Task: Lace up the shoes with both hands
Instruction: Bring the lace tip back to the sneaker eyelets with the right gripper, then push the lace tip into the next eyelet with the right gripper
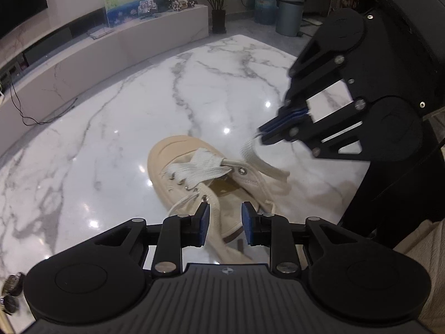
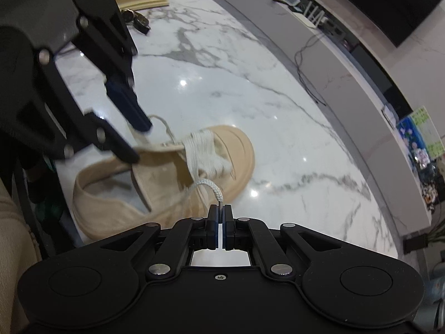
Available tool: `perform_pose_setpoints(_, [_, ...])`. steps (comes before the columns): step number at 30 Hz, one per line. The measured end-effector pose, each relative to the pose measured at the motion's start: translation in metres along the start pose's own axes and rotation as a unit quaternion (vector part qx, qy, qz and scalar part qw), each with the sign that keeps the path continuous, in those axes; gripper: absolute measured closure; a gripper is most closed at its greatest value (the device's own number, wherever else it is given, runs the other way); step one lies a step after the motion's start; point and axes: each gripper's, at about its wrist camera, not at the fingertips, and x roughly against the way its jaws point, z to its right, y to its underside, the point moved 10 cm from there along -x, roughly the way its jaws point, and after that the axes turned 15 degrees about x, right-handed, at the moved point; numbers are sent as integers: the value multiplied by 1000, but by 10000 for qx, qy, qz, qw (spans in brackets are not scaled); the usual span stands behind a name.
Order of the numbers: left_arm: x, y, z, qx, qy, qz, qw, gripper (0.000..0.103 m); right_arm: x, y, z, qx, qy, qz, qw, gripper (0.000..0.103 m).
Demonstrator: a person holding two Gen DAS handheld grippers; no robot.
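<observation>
Nearest the left wrist camera, the left black two-finger gripper (image 1: 225,224) stands with its blue-padded jaws parted over the heel end of the shoe; nothing is pressed between the pads, and only the shoe's fabric shows through the gap.

Beneath everything spreads the white marble tabletop with grey veins (image 1: 111,139), glossy and dotted with lamp reflections. Beyond its far edge curves a long pale stone ledge (image 1: 155,32) carrying a colourful printed card (image 1: 128,7), with a dark cable trailing off its end.

On the marble lies the beige canvas low-top sneaker (image 1: 178,161), toe pointing away from the left camera, its opening toward the gripper. Its flat off-white shoelace (image 1: 205,164) crosses the lower eyelets in broad bands near the toe; the upper eyelets stand unthreaded.

To the right of the shoe, the right black two-finger gripper (image 1: 262,135) is clenched on one free end of the lace, which rises from an eyelet on that side to the closed blue pads. From the right wrist camera the lace's thin tip is pinched between the jaws. The other free end trails loose over the near side of the shoe.

A dark bunch of keys (image 2: 139,21) rests at the table's far corner.
</observation>
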Motion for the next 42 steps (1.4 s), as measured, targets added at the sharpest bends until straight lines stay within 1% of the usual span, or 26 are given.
perform_pose_setpoints(9, [-9,4,-6,142,106,-116,9998,79,-6,-27,8,34,-29,402,9992,102])
perform_pose_setpoints(12, [-10,6,-10,195,114,-139,9996,79,-7,-30,7,-29,-95,490,9987,100])
perform_pose_setpoints(13, [-9,7,-10,206,115,-145,9996,79,-6,-30,7,-59,-104,526,9985,98])
perform_pose_setpoints(17, [-10,8,-12,233,126,-177,9995,79,-5,-31,8,-177,-90,579,9981,97])
perform_pose_setpoints(18, [-10,8,-13,234,118,-183,9995,79,-4,-30,8,-247,-71,583,9980,90])
perform_pose_setpoints(19, [-10,8,-12,229,119,-186,9995,79,-4,-30,8,-266,-60,590,9979,79])
perform_pose_setpoints(20, [-10,8,-12,224,120,-189,9995,79,-3,-30,8,-287,-51,633,9976,76])
perform_pose_setpoints(29, [-7,4,-9,227,168,-123,9995,79,8,-27,11,-779,-101,992,9920,75])
perform_pose_setpoints(31, [-8,3,-10,279,155,-65,9995,79,9,-27,11,-875,-165,1045,9905,75])
perform_pose_setpoints(32, [-8,1,-12,343,163,-29,9993,80,9,-27,10,-925,-199,1071,9897,75])
perform_pose_setpoints(33, [-9,1,-12,368,165,-21,9992,84,10,-28,9,-1030,-278,1077,9884,75])
perform_pose_setpoints(35, [-11,0,-13,368,134,-26,9992,87,8,-29,7,-1160,-395,1007,9873,75])
perform_pose_setpoints(42, [-11,4,-21,443,21,-71,9990,88,-1,-40,7,-1468,-586,942,9829,76])
